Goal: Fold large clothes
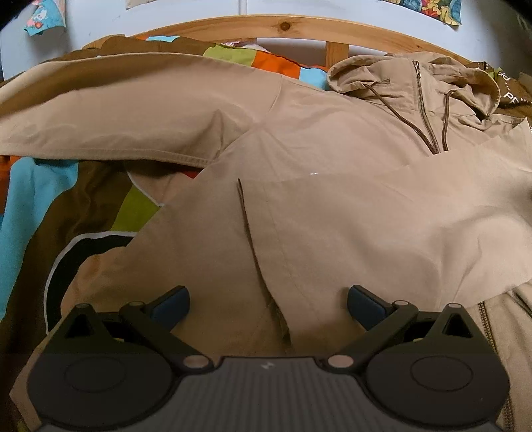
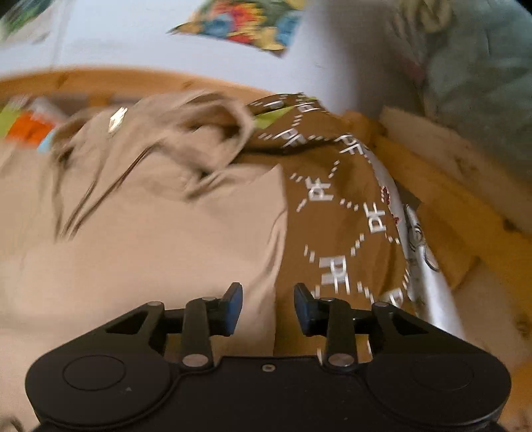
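A bed with a wooden headboard and a patchwork cover carries a tan hooded jacket, lying front up over most of the mattress with its hood toward the headboard. One sleeve stretches out toward the left edge, unfolded; the right side seems already turned in, though blur makes that uncertain. Folding looks barely begun. The left tongs hover wide apart over the lower front. The right tongs stand apart, empty, at the jacket's right edge.
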Demonstrator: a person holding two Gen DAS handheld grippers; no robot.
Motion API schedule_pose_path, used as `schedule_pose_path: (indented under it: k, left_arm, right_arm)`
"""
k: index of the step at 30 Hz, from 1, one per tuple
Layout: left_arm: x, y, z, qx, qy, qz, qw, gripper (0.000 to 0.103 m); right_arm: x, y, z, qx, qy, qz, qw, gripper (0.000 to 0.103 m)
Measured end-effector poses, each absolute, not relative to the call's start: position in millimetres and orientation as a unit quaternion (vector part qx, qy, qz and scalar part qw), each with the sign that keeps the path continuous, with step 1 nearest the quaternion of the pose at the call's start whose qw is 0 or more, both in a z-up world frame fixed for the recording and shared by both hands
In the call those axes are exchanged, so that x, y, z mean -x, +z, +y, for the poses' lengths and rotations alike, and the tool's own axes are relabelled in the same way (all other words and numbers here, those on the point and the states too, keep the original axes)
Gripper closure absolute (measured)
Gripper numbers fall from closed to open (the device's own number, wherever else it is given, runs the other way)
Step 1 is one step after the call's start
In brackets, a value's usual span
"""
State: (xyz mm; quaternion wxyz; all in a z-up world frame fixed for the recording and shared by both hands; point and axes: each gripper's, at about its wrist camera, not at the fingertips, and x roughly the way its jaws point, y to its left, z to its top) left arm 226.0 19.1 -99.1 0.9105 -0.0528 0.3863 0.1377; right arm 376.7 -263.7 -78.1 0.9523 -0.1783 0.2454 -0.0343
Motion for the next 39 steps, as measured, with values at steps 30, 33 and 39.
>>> schedule_pose_path:
  k: [30,33,39]
  left_arm:
    - [-113.0,21.7,267.4,0.053,0.282,0.251,0.924,0.001]
    - [-105.6,12.7,301.7,0.186,0.271,0.223,0.918,0.002]
    - [-121.6,-13.0,342.8,0.302,0.314,0.204,0.877,0.022]
  right_arm:
    - [-217.5,-96.6,-154.5,0.138,0.188,0.199,0.952,0.004]
    - [-217.4,-98.6,-149.5,0.122,0.198,0.211,0.949,0.004]
    - [-212.4,-97.3,-144.1,0.121,0.211,0.208,0.947,0.003]
